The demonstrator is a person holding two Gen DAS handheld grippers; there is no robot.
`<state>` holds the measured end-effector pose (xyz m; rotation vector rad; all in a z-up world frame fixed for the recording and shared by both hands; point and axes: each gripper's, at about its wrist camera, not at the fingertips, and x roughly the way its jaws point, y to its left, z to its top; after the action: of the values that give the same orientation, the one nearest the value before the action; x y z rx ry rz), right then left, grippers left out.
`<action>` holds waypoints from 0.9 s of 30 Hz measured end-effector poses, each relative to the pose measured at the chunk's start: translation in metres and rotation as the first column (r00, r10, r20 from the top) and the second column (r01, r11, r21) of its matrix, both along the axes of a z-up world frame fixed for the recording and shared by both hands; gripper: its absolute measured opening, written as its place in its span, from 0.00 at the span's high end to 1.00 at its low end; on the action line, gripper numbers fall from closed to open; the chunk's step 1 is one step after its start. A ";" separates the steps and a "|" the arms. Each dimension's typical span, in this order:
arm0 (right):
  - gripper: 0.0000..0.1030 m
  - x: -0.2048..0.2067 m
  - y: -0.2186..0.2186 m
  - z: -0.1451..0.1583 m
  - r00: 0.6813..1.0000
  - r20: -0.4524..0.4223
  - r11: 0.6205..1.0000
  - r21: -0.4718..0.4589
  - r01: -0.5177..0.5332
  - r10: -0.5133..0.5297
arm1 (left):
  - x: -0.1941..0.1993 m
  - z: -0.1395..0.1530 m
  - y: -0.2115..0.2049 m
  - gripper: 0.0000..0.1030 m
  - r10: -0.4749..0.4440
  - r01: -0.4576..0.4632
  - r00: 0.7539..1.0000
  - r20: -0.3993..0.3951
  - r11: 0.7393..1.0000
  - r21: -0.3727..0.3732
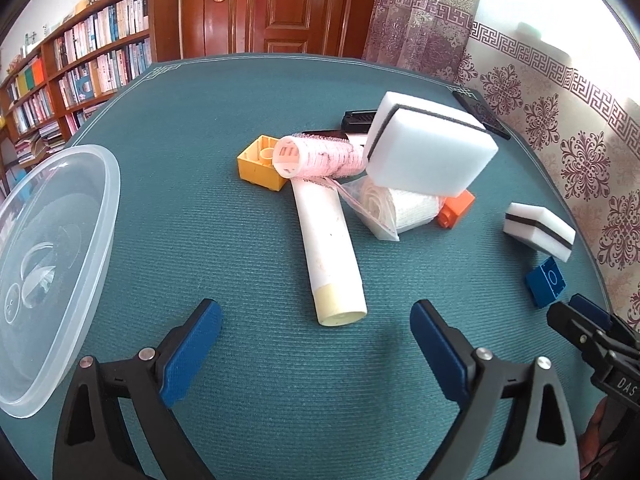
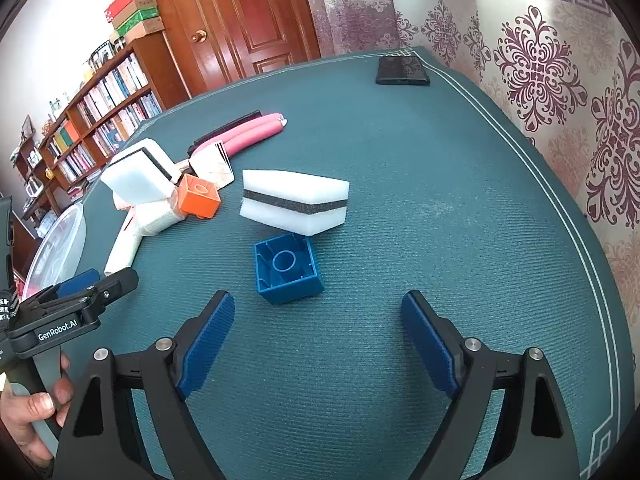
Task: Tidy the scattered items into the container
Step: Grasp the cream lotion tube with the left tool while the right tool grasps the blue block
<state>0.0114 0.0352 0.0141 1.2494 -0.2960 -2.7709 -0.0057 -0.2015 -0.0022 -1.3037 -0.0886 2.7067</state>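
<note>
A clear plastic container (image 1: 60,264) lies at the left of the green table. My left gripper (image 1: 316,320) is open, just short of the cap end of a white tube (image 1: 328,240). Beyond the tube lie a yellow brick (image 1: 258,164), a pink hair roller (image 1: 320,156), a bagged bandage roll (image 1: 392,208), an orange brick (image 1: 456,208) and a white sponge (image 1: 428,148) propped on the heap. My right gripper (image 2: 318,312) is open, with a blue brick (image 2: 286,270) lying hollow side up just ahead of it. A second white sponge (image 2: 294,202) sits behind that brick.
A black phone (image 2: 402,70) lies at the far corner by the patterned curtain (image 2: 540,68). A black comb and pink foam rollers (image 2: 244,132) lie farther back. A hand (image 2: 32,408) holds the left gripper's handle. A bookshelf (image 1: 72,68) and door stand beyond the table.
</note>
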 end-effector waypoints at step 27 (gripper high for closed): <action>0.42 -0.013 -0.008 0.000 1.000 -0.004 0.999 0.039 -0.028 0.028 | -0.030 0.010 -0.002 0.70 -0.028 0.028 0.999 -0.018 0.999 0.019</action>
<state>-0.0020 0.0272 0.0144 1.2462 -0.2240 -2.7683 -0.0354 -0.2039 0.0080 -1.2658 -0.0933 2.6866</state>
